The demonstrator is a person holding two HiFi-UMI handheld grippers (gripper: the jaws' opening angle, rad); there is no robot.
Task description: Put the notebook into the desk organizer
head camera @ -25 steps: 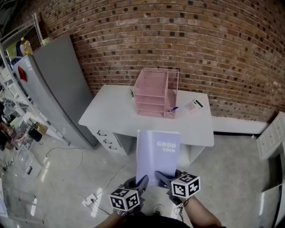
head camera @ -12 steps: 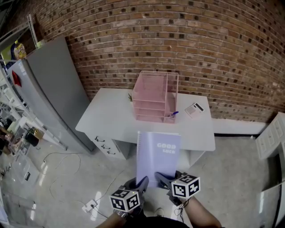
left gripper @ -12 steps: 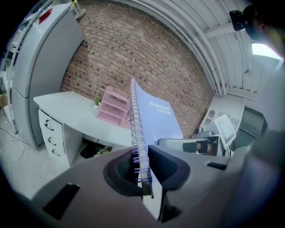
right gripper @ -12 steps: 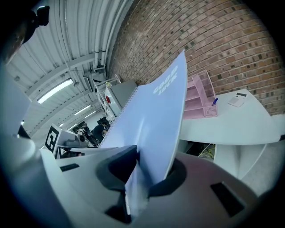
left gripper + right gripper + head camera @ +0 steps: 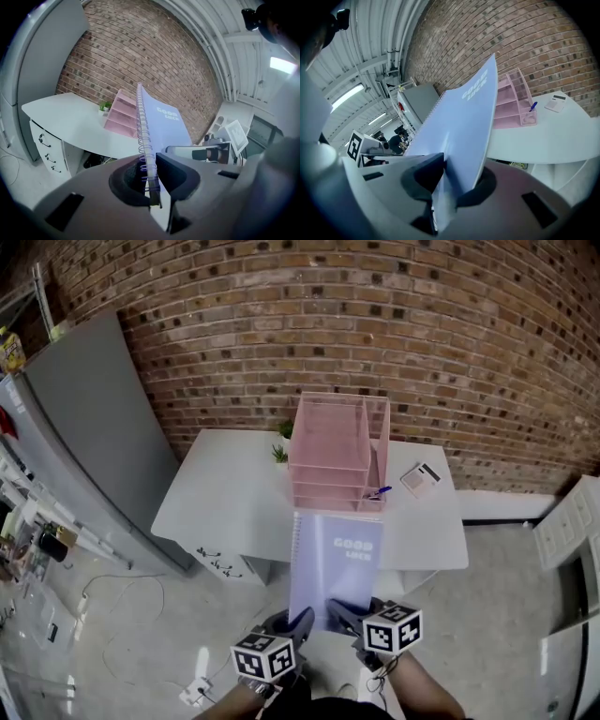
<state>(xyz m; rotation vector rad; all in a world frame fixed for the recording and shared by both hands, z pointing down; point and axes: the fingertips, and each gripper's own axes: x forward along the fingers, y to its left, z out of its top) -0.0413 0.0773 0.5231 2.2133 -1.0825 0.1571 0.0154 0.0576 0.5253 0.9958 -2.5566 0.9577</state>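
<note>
Short of the desk (image 5: 225,493), the left gripper (image 5: 298,622) pinches the notebook (image 5: 336,563) at its spiral edge, and the right gripper (image 5: 342,613) clamps the opposite corner, holding it in mid-air. The carry is underway; next it likely needs lining up with an organizer (image 5: 330,442) slot.

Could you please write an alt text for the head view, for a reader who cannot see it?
The left gripper and the right gripper clamp the near edge of a pale blue spiral-bound notebook, holding it out toward a pink tiered desk organizer that stands on a white desk before a red brick wall.
</note>
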